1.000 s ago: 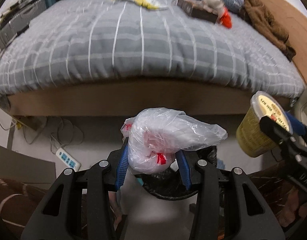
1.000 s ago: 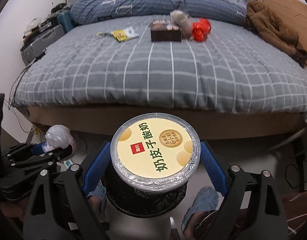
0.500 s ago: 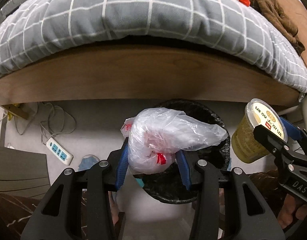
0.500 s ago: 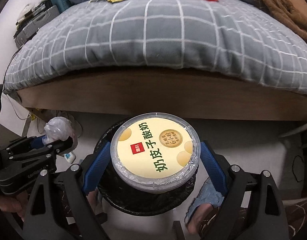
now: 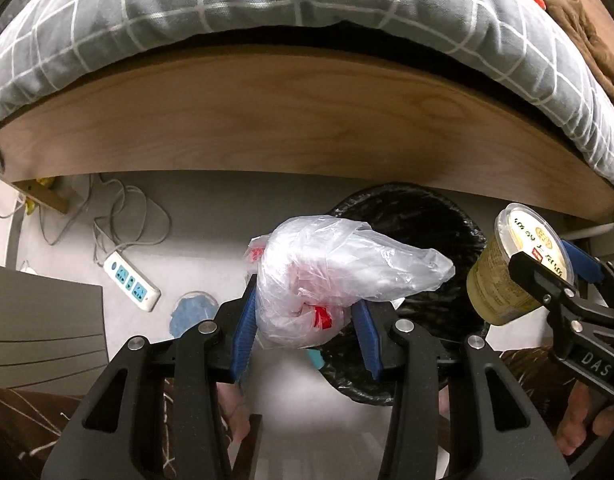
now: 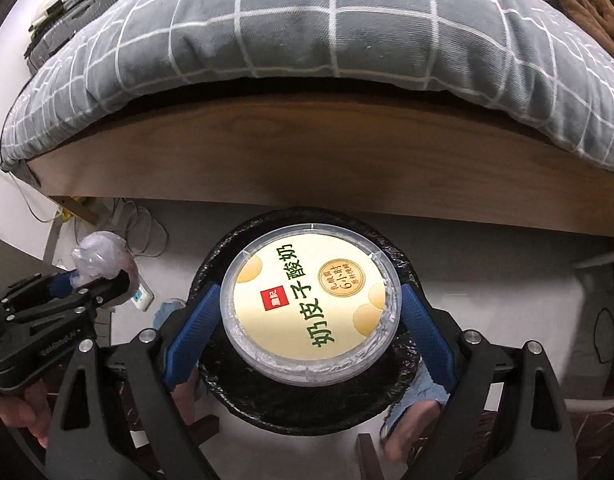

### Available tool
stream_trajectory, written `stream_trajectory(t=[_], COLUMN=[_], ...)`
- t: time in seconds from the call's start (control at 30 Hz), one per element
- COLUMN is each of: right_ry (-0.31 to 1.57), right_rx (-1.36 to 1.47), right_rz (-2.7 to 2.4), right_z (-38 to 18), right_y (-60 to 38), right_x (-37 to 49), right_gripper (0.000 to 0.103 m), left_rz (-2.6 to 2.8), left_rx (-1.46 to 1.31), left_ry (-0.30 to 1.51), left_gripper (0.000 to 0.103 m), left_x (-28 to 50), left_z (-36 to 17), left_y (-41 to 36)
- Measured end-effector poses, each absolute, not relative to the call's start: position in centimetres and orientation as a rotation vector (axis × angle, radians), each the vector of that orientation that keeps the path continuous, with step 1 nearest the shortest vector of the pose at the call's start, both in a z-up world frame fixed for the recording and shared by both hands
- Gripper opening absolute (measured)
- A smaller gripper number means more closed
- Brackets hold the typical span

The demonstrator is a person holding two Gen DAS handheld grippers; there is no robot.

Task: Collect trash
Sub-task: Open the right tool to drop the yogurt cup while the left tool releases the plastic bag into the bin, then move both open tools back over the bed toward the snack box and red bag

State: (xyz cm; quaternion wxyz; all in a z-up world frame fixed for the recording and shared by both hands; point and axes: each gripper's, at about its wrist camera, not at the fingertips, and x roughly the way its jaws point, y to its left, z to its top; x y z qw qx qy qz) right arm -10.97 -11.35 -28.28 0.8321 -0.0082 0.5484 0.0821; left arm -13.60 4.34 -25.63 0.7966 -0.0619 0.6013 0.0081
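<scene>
Trash bin [image 6: 307,408] under both loads | left gripper [image 5: 305,330] clamped on plastic bag [image 5: 331,280] | right gripper [image 6: 311,328] wide, clamped on yogurt tub [image 6: 309,308] | release advised centred over rim, 1 at a time

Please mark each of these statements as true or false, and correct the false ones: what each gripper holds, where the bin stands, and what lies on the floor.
1. The left gripper holds a crumpled clear plastic bag. True.
2. The right gripper holds a glass bottle. False: it grips a lidded yogurt cup by its sides.
3. The trash bin has a black liner and stands on the floor by the wooden bed frame. True.
4. The yogurt cup already lies inside the bin. False: it is held above the bin's opening.
5. A white power strip lies on the floor. True.
6. The bedding is plain red. False: it is grey with white grid lines.
</scene>
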Motion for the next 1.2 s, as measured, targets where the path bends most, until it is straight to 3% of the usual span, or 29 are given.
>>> stream_trajectory(t=[0.23,0.9,0.93,1.03,1.2], right_ry=[1.133,1.088,1.085,1.067,1.040], right_rx=[-0.019,-0.003,0.003,-0.003,-0.002], right_rz=[0.139,-0.042,-0.046,-0.049,-0.036], right_z=[-28.2,-26.4,-26.3,-26.1,-25.3], right_y=[-12.6,-22.3,-22.4,-22.2,-22.0], right_x=[-11.4,-13.3,-13.3,-13.3,-13.2], right_gripper=[0.095,0.095,0.095,0.095,0.095], left_rz=[-0.013,-0.168,-0.163,-0.147,-0.158], left_rx=[-0.131,-0.022,-0.015,0.005,0.034], left_ry=[1.286,1.279,1.276,1.256,1.229], left_gripper=[0.043,0.045,0.049,0.074,0.081], left_x=[-13.2,-12.0,-12.0,-12.1,-12.2], left_z=[-25.6,-26.0,-26.1,-26.1,-25.6], left_y=[2.9,-6.7,-6.8,-6.8,-7.4])
